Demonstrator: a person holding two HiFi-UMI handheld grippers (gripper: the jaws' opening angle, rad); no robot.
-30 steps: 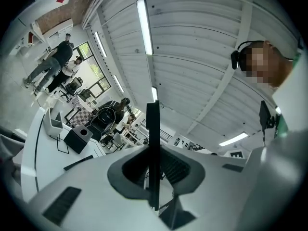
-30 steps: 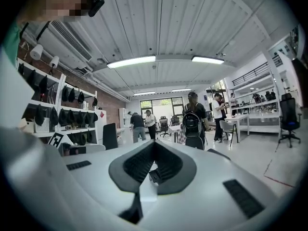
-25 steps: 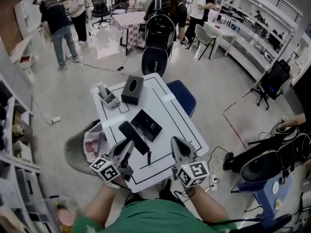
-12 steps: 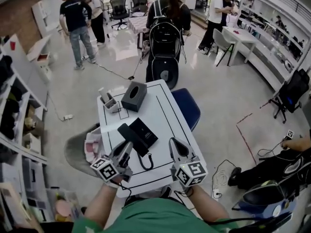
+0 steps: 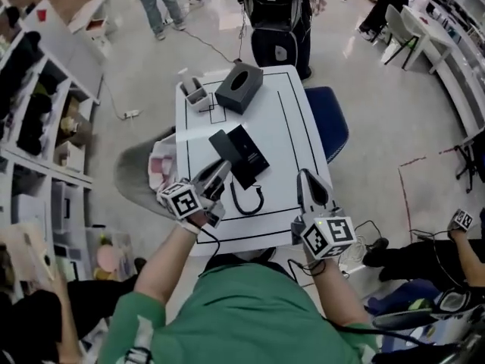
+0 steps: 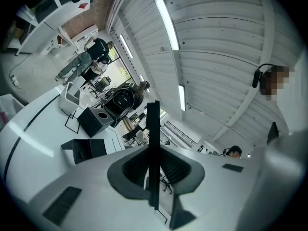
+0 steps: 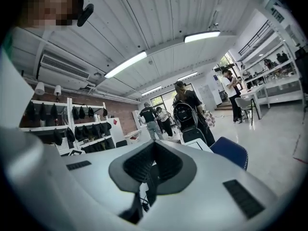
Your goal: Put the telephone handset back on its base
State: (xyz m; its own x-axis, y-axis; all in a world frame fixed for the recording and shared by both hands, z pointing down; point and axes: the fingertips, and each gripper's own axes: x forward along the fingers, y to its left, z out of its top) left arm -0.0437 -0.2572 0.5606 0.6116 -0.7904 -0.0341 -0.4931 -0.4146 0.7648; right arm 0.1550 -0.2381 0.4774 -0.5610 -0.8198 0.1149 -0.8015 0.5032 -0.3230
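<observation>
We see the black handset (image 5: pixel 222 147) lying flat just beside its black base (image 5: pixel 250 153), along the base's left side, near the middle of the white table (image 5: pixel 284 120). Its cord (image 5: pixel 247 201) loops toward the near edge. The left gripper (image 5: pixel 223 167) hangs at the handset's near end, jaws narrow, with a dark strip in the slit that we cannot identify. The right gripper (image 5: pixel 306 177), jaws together and empty, is by the right edge. A dark tissue box (image 5: pixel 239 87) and a small holder (image 5: pixel 196 92) stand at the far edge, toward its left corner. On the grey floor we see a blue chair (image 5: pixel 331 120) and shelves (image 5: pixel 45 105).
</observation>
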